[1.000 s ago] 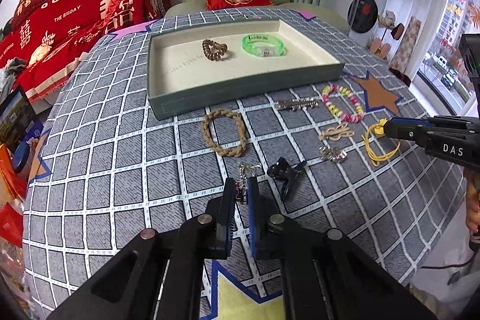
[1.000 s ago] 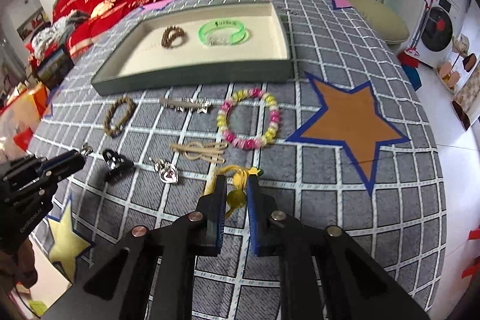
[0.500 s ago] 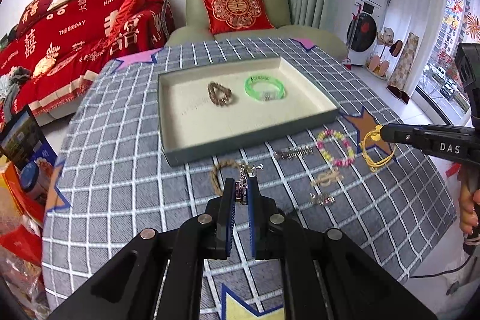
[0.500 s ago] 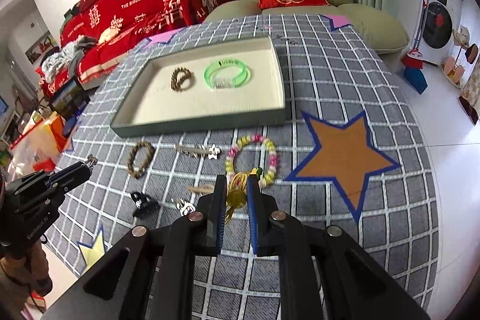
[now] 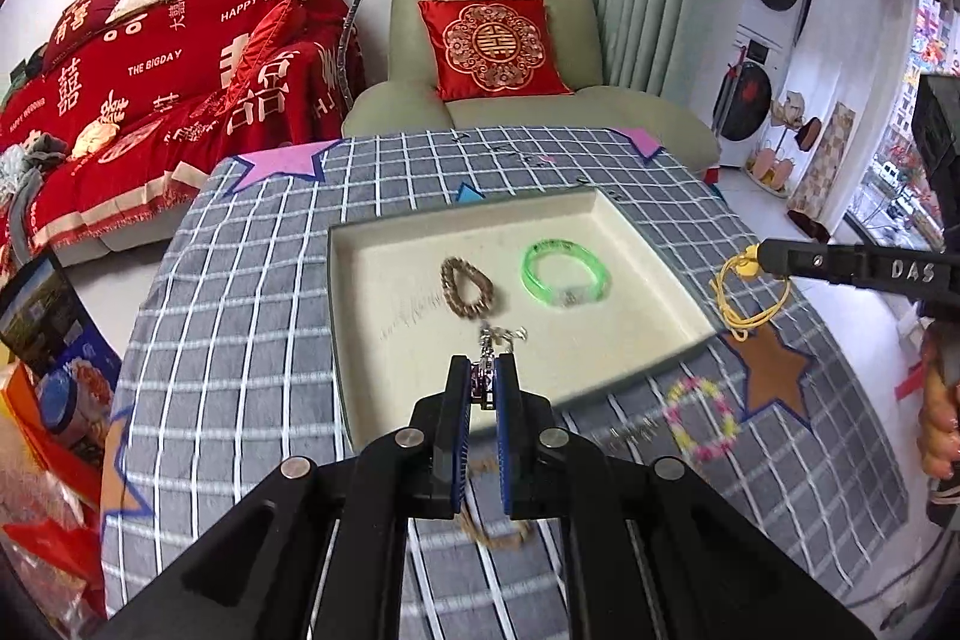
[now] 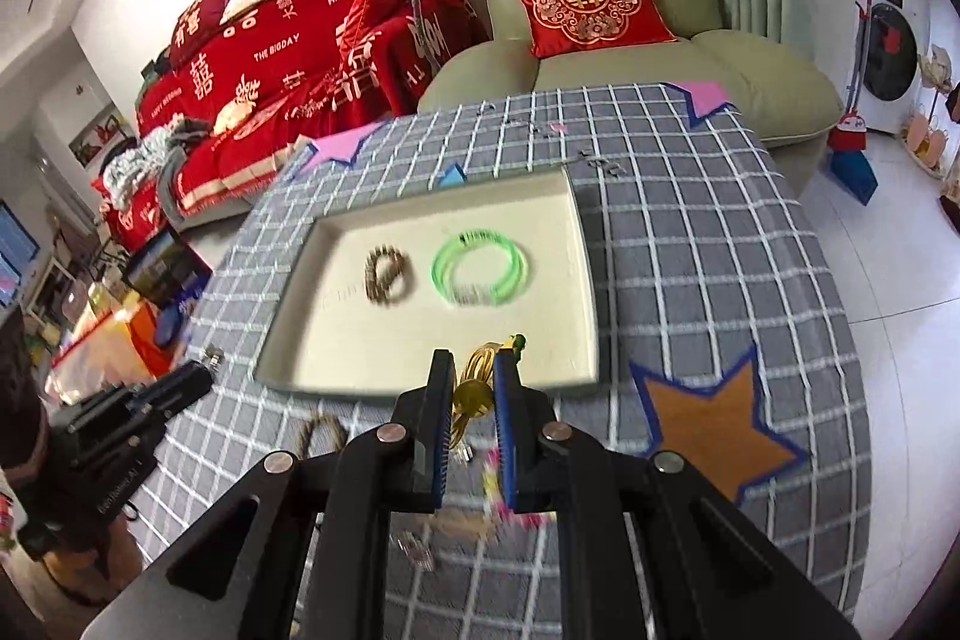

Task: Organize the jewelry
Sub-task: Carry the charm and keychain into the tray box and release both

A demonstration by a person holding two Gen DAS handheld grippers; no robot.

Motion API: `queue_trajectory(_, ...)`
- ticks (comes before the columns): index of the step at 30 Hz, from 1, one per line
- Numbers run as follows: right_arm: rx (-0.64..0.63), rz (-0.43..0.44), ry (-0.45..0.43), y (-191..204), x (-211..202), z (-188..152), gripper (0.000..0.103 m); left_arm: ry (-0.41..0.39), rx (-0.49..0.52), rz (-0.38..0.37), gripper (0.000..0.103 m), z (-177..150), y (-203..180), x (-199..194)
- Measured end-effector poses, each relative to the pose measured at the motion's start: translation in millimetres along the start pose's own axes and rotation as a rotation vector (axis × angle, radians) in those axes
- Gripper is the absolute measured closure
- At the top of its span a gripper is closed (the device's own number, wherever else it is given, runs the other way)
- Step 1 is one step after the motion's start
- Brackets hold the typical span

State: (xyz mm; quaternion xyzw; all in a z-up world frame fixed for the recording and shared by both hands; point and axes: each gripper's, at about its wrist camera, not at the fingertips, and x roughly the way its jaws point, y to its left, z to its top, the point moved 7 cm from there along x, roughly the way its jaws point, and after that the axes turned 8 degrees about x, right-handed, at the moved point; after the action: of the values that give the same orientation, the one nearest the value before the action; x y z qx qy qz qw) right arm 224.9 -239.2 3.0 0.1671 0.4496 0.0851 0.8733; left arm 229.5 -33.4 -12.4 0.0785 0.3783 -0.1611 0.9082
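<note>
Two pieces in carriage toward tray, one per gripper.

Left gripper (image 5: 484,382): jaws pinching small silver charm piece (image 5: 493,340), held above near part of cream-lined tray (image 5: 384,244). Right gripper (image 6: 473,376): jaws pinching yellow cord bracelet (image 6: 474,388) by its gold bead, loop hanging slack, near tray's right front corner. Already in tray: brown beaded bracelet (image 5: 467,280), green bangle (image 5: 564,274), lying apart. Left on checked cloth (image 5: 240,280): pastel bead bracelet (image 5: 701,421), braided ring (image 5: 495,526), others blurred. Handling, judged: both held pieces light; cord limp, likely to swing and snag; charm small, hard, slippery, best gripped at solid body, not chain.
</note>
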Motion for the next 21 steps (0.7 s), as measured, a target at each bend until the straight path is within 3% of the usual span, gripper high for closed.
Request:
queue_trajectory(8, 0.017, 0.008, 0.044, 11, 51, 31, 0.089, 0.067, -0.055, 0.013, 0.085, 13, 21, 68)
queue_trajectory(14, 0.053, 0.001, 0.121, 4, 106, 21, 0.089, 0.116, -0.033, 0.042, 0.085, 7, 24, 111)
queue_trajectory(21, 0.077, -0.055, 0.160, -18, 144, 1, 0.089, 0.119, 0.029, 0.107, 0.085, 1, 18, 135)
